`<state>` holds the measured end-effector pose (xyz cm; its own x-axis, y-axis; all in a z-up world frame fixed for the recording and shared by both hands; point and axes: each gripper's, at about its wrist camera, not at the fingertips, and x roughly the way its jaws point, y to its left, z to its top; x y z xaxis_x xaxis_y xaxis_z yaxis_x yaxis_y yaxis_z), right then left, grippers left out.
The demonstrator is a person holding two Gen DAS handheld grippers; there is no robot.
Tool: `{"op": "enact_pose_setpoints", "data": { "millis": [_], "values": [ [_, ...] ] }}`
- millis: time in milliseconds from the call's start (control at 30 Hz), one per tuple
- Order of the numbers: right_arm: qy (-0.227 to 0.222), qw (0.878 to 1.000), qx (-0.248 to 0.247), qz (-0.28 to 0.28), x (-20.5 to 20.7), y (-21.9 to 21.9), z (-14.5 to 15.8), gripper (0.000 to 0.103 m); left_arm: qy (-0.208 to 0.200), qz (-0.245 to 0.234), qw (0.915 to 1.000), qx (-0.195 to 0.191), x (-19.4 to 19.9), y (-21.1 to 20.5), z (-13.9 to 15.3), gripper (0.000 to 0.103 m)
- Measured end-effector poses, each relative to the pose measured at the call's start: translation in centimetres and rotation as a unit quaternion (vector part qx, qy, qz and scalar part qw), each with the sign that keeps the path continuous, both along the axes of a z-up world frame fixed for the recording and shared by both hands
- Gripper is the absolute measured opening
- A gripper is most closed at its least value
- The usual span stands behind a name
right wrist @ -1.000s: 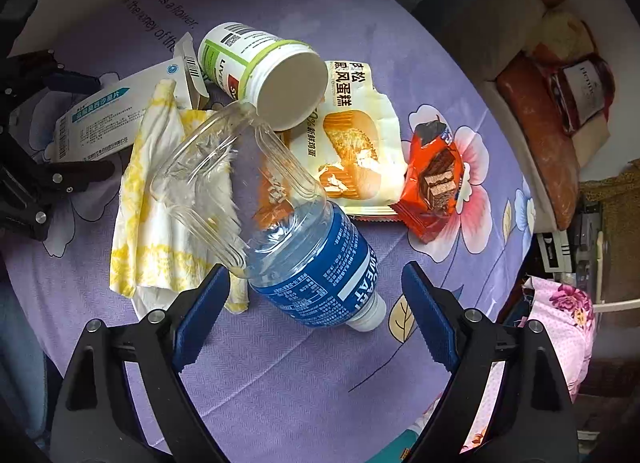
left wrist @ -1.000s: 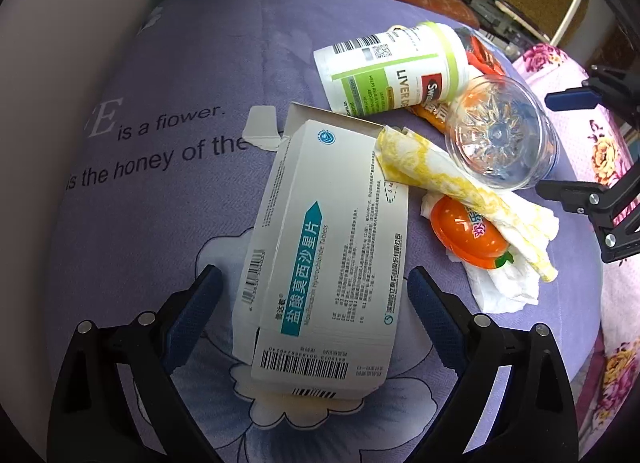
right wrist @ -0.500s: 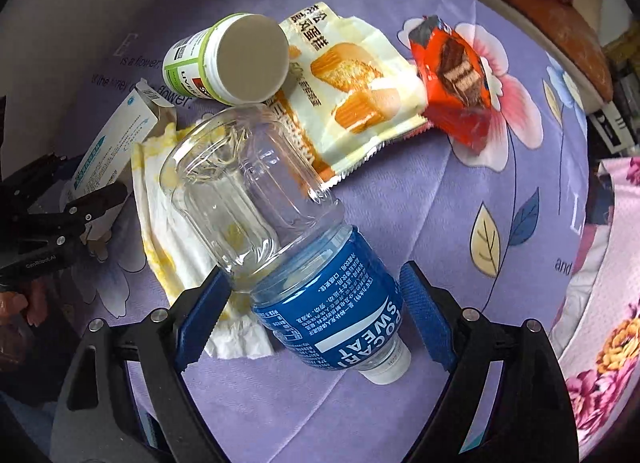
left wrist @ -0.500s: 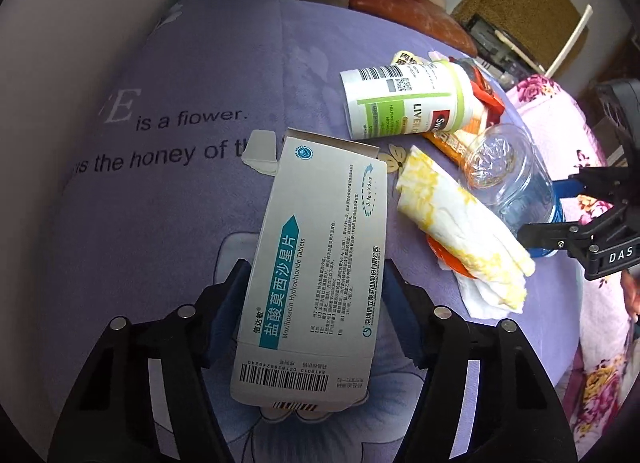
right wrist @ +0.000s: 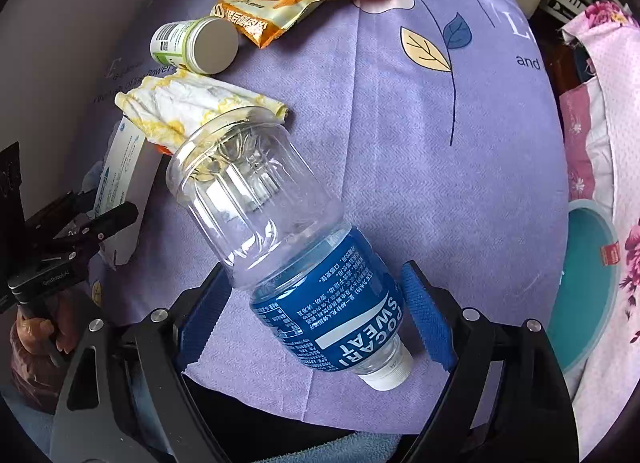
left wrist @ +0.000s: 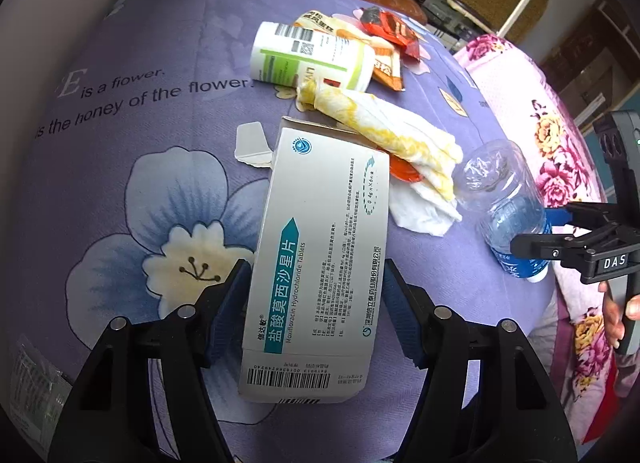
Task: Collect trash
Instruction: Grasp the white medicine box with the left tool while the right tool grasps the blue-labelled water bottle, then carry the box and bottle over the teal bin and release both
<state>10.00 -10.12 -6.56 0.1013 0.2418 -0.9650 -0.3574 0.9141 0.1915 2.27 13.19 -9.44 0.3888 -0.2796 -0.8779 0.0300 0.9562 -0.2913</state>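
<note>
The left gripper has just clamped its jaws on the box, lifting it off the bed, while the right gripper's spread jaws straddle the bottle, ungripped.

Plastic bottle between right claw fingers

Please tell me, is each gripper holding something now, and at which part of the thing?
The left gripper clamps the medicine box by its two long sides, near the barcode end. The right gripper straddles the bottle at its blue label, pads apart: not held.
</note>
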Motion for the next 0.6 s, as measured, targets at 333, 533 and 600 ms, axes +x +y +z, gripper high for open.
{"op": "enact_pose_setpoints", "data": {
  "millis": [333, 533, 600],
  "values": [
    [-0.053, 0.996, -0.05, 0.059, 0.1, 3.0, 0.1, 0.083, 0.0, 0.034, 0.9964, 0.077, 0.1, 0.5, -0.4, 0.08],
    [-0.056, 0.995, -0.046, 0.064, 0.3, 3.3, -0.7, 0.085, -0.005, 0.034, 0.9948, 0.096, 0.7, -0.7, -0.6, 0.085],
    [-0.06, 0.996, -0.042, 0.054, 0.0, 2.6, -0.9, 0.082, -0.011, 0.039, 0.9947, 0.095, 0.5, -0.6, -0.2, 0.066]
  ]
}}
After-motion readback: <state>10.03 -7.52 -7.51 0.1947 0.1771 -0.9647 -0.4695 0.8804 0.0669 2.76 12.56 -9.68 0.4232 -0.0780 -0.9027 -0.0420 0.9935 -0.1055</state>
